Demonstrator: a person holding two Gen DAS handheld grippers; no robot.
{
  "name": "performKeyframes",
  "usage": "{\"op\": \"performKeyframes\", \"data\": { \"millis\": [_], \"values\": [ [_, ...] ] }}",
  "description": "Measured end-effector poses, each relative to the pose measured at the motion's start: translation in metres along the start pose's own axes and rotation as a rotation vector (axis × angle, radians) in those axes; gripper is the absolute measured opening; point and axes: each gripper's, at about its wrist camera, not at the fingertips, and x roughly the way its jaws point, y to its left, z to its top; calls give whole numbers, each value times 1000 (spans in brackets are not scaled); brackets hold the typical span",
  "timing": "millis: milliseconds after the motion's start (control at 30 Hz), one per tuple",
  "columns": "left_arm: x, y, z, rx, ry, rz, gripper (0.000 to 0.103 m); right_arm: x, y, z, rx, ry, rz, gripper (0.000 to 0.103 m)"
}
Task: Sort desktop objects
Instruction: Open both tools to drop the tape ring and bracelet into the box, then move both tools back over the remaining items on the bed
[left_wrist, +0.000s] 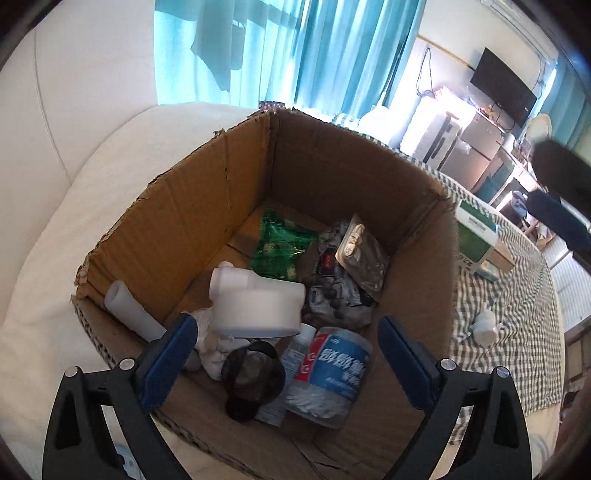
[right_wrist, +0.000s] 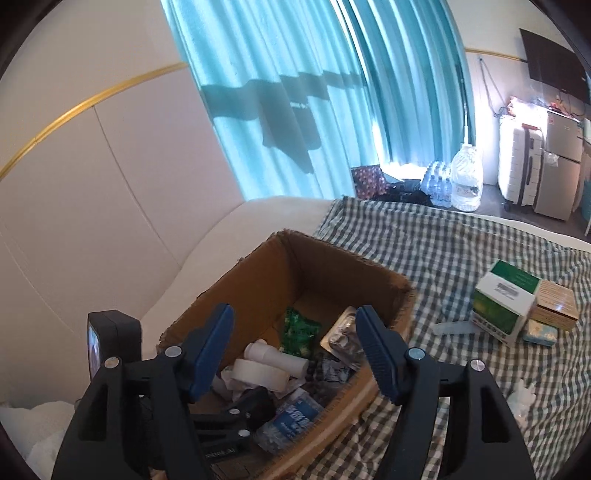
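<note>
Desktop objects are already gathered in the cardboard box: a white plastic fitting, a white tube, a green packet, a foil pouch, a crushed water bottle and a dark round object are seen lying inside it. The box is set on a bed, partly on a checked blanket.

The left claw is held open above the near side of the box, and nothing is gripped between its blue pads; the white fitting appears just ahead of it, whether at rest or dropping cannot be told. The right claw is likewise held open and empty above the box.

Still outside the box, a green-and-white carton, a wooden box, a small blue packet, a pale flat strip and a crumpled white tissue are left on the blanket. All of these lie to the right of the box, so the right claw is judged the nearer one. The strip's long axis is laid roughly across the right view, so a claw turned across it would probably be needed. The tissue is judged the closest remaining item to the right claw.
</note>
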Motion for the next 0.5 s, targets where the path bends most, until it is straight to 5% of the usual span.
{"op": "performKeyframes", "data": {
  "millis": [300, 500],
  "values": [
    [-36, -53, -7, 5, -56, -9, 101, -76, -84, -29, 24, -25, -205, 76],
    [-35, -114, -29, 64, -58, -47, 102, -106, -161, -82, 140, 19, -341, 76]
  ]
}}
